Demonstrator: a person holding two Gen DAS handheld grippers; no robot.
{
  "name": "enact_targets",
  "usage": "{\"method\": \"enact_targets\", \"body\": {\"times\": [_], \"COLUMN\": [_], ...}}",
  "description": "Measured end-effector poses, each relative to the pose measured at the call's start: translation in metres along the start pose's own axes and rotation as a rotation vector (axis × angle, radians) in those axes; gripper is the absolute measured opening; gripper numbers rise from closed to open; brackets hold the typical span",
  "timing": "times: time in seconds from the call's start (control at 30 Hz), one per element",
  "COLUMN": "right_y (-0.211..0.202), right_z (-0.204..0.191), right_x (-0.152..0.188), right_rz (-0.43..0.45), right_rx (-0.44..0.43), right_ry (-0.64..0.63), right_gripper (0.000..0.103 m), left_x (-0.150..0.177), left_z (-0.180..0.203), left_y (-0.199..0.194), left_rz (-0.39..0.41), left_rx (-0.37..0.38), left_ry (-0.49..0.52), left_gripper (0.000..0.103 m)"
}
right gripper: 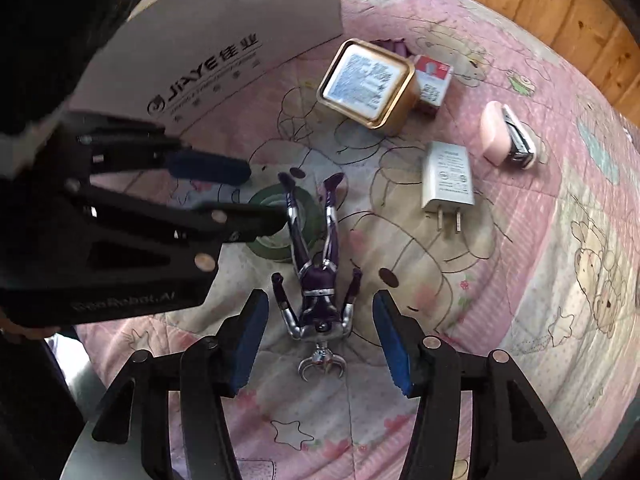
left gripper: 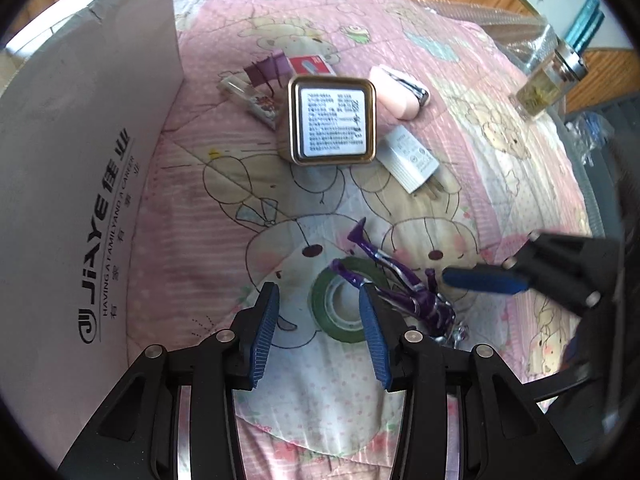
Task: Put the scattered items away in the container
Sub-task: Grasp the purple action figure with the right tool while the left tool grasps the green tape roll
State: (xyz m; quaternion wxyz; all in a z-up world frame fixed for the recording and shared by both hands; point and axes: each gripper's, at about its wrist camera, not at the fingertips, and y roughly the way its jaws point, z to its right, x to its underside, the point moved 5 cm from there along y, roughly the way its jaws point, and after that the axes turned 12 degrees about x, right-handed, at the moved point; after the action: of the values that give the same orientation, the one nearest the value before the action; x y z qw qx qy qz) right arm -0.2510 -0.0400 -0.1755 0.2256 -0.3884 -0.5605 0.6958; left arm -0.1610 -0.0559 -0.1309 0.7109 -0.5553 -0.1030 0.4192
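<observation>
A purple and silver toy figure [right gripper: 316, 280] lies on the pink quilt [right gripper: 520, 240], its legs resting over a green tape roll [right gripper: 276, 240]. My right gripper [right gripper: 320, 304] hangs open above the figure's torso, a pad on each side and neither touching it. My left gripper [left gripper: 318, 300] stands open over the tape roll [left gripper: 340, 308], with its right pad above the roll's middle. The figure [left gripper: 404, 292] lies just right of it, and a blue finger [left gripper: 484, 282] of the right gripper reaches in from the right. The white printed cardboard box [left gripper: 80, 160] stands at the left.
A gold tin [left gripper: 332, 120], a white charger plug [left gripper: 408, 158], a pink case [left gripper: 396, 90], a red and white small box [left gripper: 312, 65] and a clear packet [left gripper: 250, 98] lie farther back. A glass bottle [left gripper: 548, 80] stands at the right edge.
</observation>
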Motion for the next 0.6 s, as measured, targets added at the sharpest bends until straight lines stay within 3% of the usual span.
{"method": "enact_targets", "body": {"times": [0.07, 0.23, 0.33, 0.43, 0.6], "right_y": [0.011, -0.002, -0.003, 0.005, 0.013], "right_z": [-0.002, 0.042, 0.059, 0.059, 0.065], "right_x": [0.004, 0.009, 0.015, 0.022, 0.028], "right_rz": [-0.008, -0.006, -0.013, -0.04, -0.056], "right_rx": [0.044, 0.014, 0.004, 0.02, 0.013], "right_ry": [-0.01, 0.162, 0.212, 0.204, 0.225], "right_gripper": [0.046, 0.044, 0.044, 0.043, 0.042], "left_x": [-0.001, 0.0, -0.001, -0.001, 0.0], "left_z": [0.001, 0.015, 0.026, 0.036, 0.036], "left_y": [0.0, 0.013, 0.024, 0.031, 0.027], "left_rz": [0.003, -0.032, -0.03, -0.005, 0.02], "left_rx": [0.005, 0.017, -0.037, -0.142, -0.151], "left_ry": [-0.006, 0.043, 0.103, 0.177, 0.175], "left_gripper": [0.044, 0.048, 0.058, 0.06, 0.061]}}
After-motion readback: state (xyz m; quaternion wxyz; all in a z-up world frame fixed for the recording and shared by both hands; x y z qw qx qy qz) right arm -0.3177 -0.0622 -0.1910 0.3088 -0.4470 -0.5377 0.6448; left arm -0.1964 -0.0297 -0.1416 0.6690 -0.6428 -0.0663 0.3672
